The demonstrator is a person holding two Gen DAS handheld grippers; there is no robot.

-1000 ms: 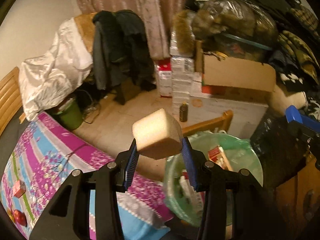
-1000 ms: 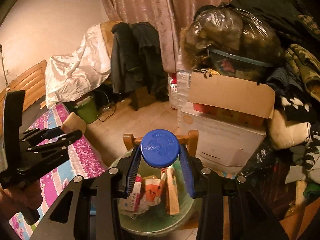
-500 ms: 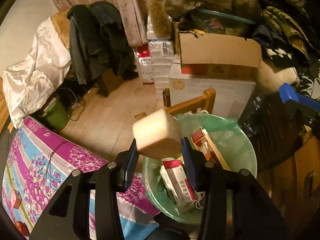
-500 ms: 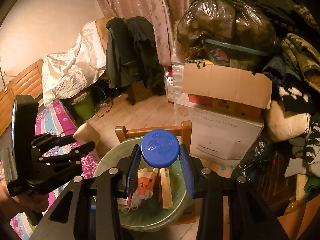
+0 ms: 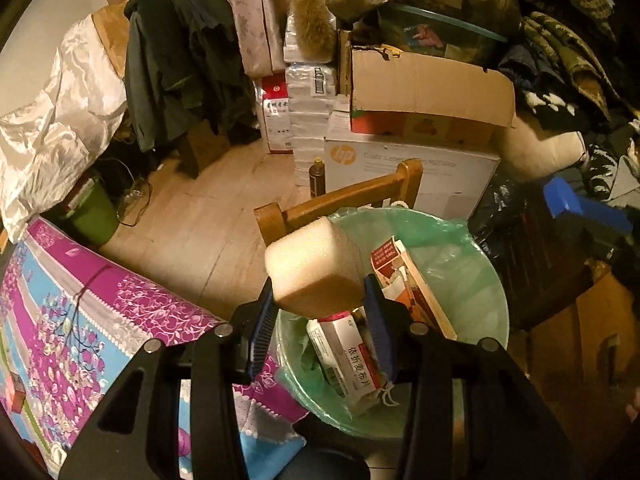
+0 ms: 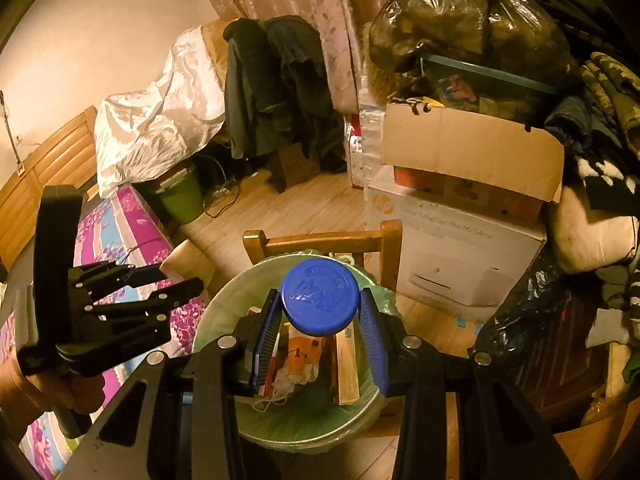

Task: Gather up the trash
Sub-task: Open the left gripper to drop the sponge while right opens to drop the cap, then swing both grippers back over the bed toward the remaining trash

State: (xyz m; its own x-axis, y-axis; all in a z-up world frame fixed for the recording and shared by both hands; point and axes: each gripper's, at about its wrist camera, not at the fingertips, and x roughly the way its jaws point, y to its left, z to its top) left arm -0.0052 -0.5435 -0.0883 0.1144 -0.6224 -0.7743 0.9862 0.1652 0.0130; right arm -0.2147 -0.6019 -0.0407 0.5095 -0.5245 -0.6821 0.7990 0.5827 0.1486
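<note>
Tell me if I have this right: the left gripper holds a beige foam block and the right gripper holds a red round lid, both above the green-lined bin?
Almost. In the right wrist view the round lid in the right gripper is blue, not red. The rest stands: the left gripper holds a beige foam block, both above the green-lined bin.

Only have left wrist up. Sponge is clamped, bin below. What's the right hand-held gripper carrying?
Observer: Right hand-held gripper is shut on a round blue cap; whatever is under the cap is hidden.
Operator: Is it over the bin?
Observer: Yes, the cap sits over the opening of the green-lined bin.
Operator: And my sponge from that side?
Observer: Sponge in the left hand-held gripper appears left of the rim, likely not over the opening.
</note>
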